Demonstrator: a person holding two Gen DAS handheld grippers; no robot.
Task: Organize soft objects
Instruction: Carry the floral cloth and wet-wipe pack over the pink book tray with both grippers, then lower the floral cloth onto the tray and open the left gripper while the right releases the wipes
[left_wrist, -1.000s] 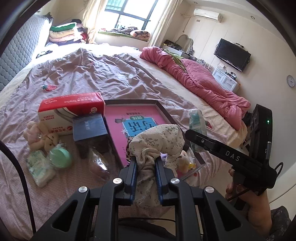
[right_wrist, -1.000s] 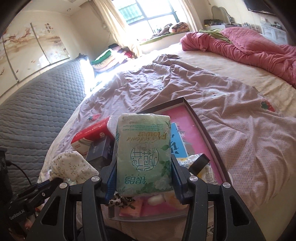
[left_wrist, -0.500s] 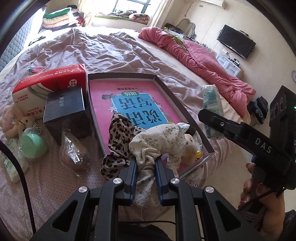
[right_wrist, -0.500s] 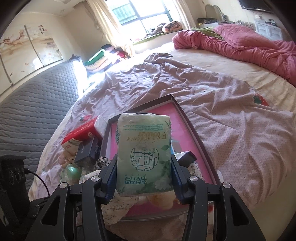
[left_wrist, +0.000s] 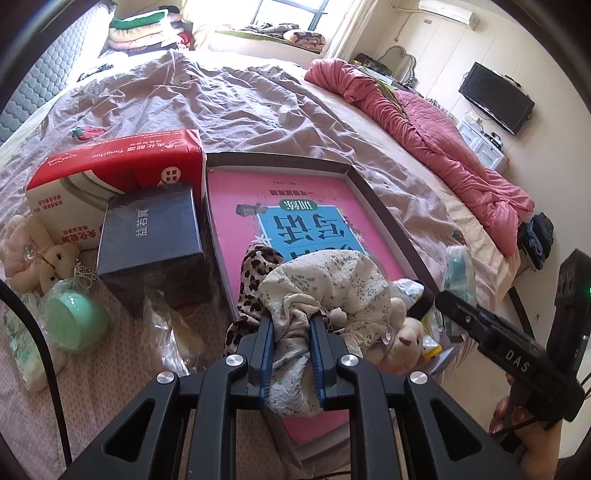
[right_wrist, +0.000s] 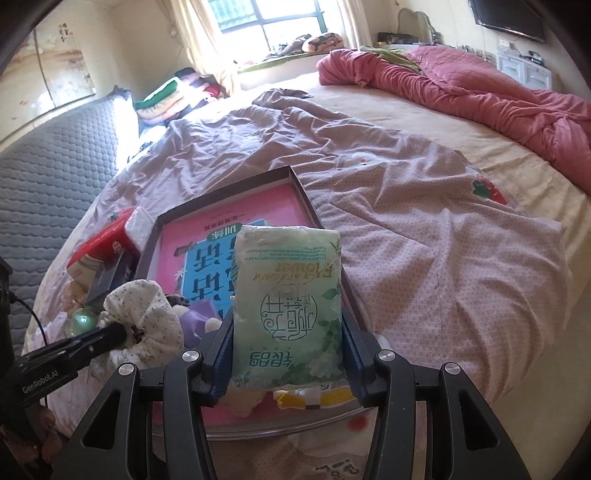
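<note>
My left gripper is shut on a cream floral cloth, held over the near end of a shallow dark-rimmed tray with a pink and blue book lining it. A leopard-print cloth and a small plush toy lie in the tray beside it. My right gripper is shut on a green tissue pack, upright above the same tray. From the right wrist view the floral cloth shows at left in the other gripper's fingers.
Left of the tray lie a red and white tissue box, a dark blue box, a green round case, a plush bear and a clear bag. A pink quilt is heaped at the bed's far right.
Both grippers have sunk toward the tray with their loads. The left one moved in over the tray's near end, bringing the leopard cloth and plush toy into sight.
</note>
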